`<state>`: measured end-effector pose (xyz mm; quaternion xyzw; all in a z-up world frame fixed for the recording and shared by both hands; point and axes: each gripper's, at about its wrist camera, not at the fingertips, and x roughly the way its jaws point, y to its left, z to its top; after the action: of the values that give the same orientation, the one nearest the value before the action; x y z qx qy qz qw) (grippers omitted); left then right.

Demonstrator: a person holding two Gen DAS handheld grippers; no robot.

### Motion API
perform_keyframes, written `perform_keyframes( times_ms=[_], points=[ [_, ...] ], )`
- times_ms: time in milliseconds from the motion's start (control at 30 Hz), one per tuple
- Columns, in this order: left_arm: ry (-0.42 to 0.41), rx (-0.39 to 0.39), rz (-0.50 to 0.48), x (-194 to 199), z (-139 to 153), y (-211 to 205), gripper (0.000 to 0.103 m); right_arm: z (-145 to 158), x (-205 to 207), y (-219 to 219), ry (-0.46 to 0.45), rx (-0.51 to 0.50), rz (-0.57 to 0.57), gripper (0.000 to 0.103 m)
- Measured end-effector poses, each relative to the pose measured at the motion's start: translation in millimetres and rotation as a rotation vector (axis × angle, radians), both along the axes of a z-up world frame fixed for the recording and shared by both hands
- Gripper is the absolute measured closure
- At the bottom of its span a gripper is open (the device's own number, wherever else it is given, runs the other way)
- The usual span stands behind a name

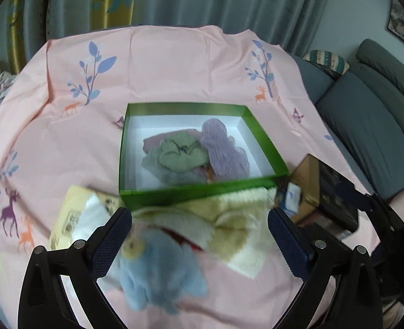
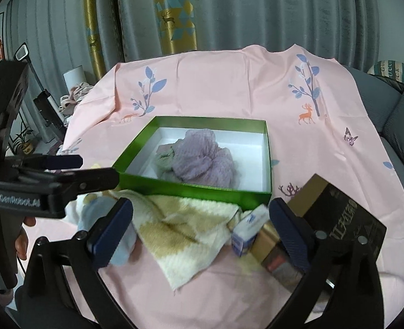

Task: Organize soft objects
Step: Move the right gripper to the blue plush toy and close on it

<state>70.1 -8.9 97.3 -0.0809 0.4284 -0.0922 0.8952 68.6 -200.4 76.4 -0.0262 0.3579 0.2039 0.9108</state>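
Softness blurs much of what we see: the blue plush toy (image 1: 158, 268) lies on the pink tablecloth (image 1: 174, 63) between our left gripper (image 1: 199, 238) fingers, smeared by motion, its shape hard to read beyond a yellowish patch near its top. In the right wrist view our right gripper's (image 2: 200, 227) near finger (image 2: 111, 233) covers most of it, so only a pale blue edge shows. Just beyond the toy sprawls the cream and tan towel (image 2: 185, 227), its far edge touching the front wall of the green box (image 1: 202, 189). Inside the box sit a lilac knit (image 2: 202, 159) and an olive knitted piece (image 1: 180, 153) over greyish and pinkish cloth we cannot make out well; the box's front wall hides their lower parts.

Both pairs of tongs stand wide apart, holding nothing. We see the left gripper from the side in the right wrist view, low over the toy and just left of the box corner.

White floor shows bare along the box's left and back sides. The tablecloth behind the box lies open up to the curtains (image 2: 229, 8).

To the right, a small blue-and-white carton (image 2: 250, 227) touches the towel's corner, beside a brown and black box (image 2: 336, 219) partly hidden by our right finger. A yellow printed paper (image 1: 73, 213) lies left, near the box's front corner. A grey sofa (image 1: 366, 126) borders the table's right edge.
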Motion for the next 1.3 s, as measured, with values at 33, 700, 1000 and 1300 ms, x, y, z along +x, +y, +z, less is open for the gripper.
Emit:
perform_keyframes(
  times_ms=[33, 700, 1000, 1300],
  points=[
    [0.001, -0.013, -0.004, -5.4, -0.7, 1.4, 0.004, 0.7, -3.9, 0.0, -0.001, 0.000, 0.006, 0.003],
    [0.010, -0.141, 0.102, -84.9, -30.2, 43.9, 0.004, -12.2, -43.7, 15.9, 0.037, 0.007, 0.052, 0.003],
    [0.069, -0.237, 0.159, -95.0, -57.6, 62.7, 0.004, -31.7, -44.8, 21.2, 0.096, 0.058, 0.113, 0.003],
    [0.135, -0.265, 0.188, -92.6, -87.4, 74.9, 0.004, -79.6, -57.2, 50.7, 0.224, 0.137, 0.294, 0.003]
  ],
)
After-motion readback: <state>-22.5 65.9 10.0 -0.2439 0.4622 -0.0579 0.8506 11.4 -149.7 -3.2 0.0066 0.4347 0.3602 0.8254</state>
